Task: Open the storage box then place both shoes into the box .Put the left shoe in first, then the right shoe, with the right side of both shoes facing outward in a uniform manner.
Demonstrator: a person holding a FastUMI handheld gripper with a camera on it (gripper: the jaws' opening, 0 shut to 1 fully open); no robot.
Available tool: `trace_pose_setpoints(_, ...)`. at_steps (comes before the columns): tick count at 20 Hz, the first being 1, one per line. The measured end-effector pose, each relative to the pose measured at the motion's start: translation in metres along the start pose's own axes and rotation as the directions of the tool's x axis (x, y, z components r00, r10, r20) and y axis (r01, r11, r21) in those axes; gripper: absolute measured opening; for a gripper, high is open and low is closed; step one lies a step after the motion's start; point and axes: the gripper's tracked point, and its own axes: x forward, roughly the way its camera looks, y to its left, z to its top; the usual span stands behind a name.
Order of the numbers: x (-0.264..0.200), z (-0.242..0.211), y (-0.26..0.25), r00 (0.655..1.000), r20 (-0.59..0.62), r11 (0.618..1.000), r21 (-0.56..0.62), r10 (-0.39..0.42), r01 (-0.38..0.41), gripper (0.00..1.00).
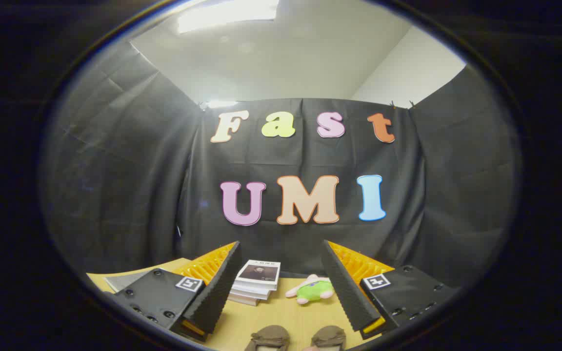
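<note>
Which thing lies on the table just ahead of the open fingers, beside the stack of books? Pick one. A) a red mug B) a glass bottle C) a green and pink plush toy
C: the plush toy lies beside the stack of books, beyond the open gripper and past the two shoes.

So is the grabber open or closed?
Open: the gripper fingers stand wide apart, with the table and shoes between them.

Hand-held gripper [281,253] spread wide (nothing between).
</note>
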Motion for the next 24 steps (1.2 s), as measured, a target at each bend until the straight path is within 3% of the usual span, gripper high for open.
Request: trace_pose_setpoints(24, 0.002, -0.009, -0.004, 1.000, -0.016, 0.999, 0.037, -0.001, 0.002, 1.00)
